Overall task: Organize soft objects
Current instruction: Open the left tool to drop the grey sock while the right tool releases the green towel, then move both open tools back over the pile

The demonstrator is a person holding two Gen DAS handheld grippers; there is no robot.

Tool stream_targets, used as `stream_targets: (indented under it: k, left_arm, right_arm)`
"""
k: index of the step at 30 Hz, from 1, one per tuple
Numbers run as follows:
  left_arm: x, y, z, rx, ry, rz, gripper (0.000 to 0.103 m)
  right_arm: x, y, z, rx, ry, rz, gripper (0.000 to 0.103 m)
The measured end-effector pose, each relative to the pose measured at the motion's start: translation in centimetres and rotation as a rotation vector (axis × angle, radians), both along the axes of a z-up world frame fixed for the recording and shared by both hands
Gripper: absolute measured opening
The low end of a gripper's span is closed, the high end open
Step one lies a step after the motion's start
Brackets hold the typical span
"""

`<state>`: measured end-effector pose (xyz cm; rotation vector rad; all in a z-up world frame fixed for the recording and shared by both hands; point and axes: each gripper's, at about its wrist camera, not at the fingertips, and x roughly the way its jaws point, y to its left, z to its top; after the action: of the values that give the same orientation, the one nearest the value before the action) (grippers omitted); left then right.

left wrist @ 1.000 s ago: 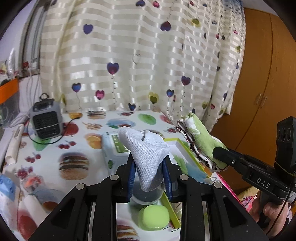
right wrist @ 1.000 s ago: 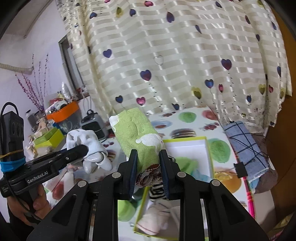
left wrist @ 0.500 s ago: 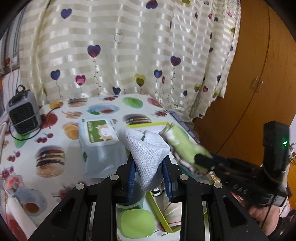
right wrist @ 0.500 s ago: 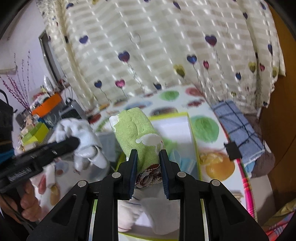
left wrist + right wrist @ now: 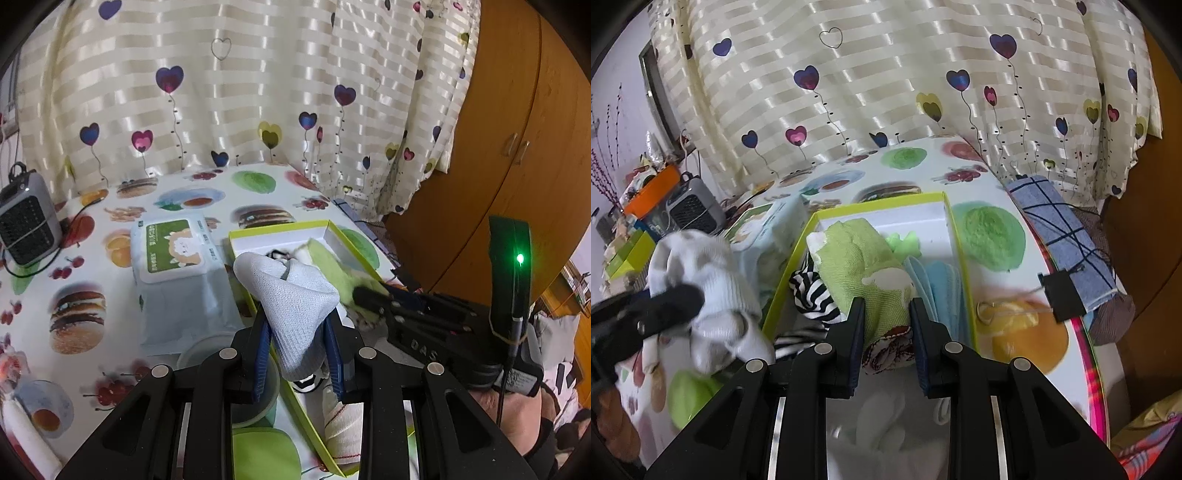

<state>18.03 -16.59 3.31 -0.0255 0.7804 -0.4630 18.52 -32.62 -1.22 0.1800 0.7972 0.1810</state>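
Curtains (image 5: 229,92) with heart balloons are hanging behind the table (image 5: 85,266), whose food-print cloth is carrying everything I am working over. Taking the yellow-green box (image 5: 955,236) as my landmark: it is sitting open on the table, and a wet-wipes pack (image 5: 177,273) is lying just beside its left wall. Farther left of the box, a small grey heater (image 5: 26,229) is standing near the curtains. To the right of the box, a blue checked cloth (image 5: 1067,236) is draping over the table edge, with a black binder clip (image 5: 1062,293) lying at its near end.

I am holding my right gripper (image 5: 886,321) over the box, its blue pads clenched on a green cloth bundle (image 5: 860,266) with white patches, which is reaching forward above the box interior. Inside the box, a black-and-white striped cloth (image 5: 812,295) is lying against the left wall, a light blue cloth (image 5: 938,284) is lying by the right wall, and a small bright green piece (image 5: 905,242) is resting toward the far end. I cannot tell whether the bundle is touching the things below it.

I am holding my left gripper (image 5: 299,332) just left of the box, near its front corner, clamping a white knitted sock (image 5: 295,295) that is standing up between the pads. Below it, a pale green cup (image 5: 258,376) is sitting on the table.
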Motion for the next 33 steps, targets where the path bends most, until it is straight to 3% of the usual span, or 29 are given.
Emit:
stream_targets:
  k: [3,9,18,24,26,33]
  left_arm:
    - [0.3,-0.5,-0.3,0.007,0.01,-0.011,0.026]
    - [0.6,-1.6,-0.9,0.021,0.026,-0.031,0.026]
    - [1.0,-4.2,-2.5,0.041,0.089,-0.092,0.027]
    - [1.4,-4.8,-3.4,0.052,0.12,-0.098,0.036]
    - [1.4,-4.6,-3.2,0.047,0.117,-0.089,0.044]
    - [0.8,-3.5,-1.2,0.013,0.05,-0.082,0.048]
  right_arm:
    - [0.4,0.1,0.0,-0.001,0.0,0.004,0.027]
    - [-0.9,-0.6,0.8,0.006,-0.017,-0.014,0.04]
    - [-3.3,-2.5,2.6,0.034,-0.07,-0.065,0.04]
    - [-3.5,-2.5,2.4,0.041,-0.064,-0.056,0.04]
    - [-3.5,-2.5,2.4,0.041,-0.068,-0.057,0.04]
    - [-4.2,-2.5,3.0,0.051,-0.092,-0.058,0.04]
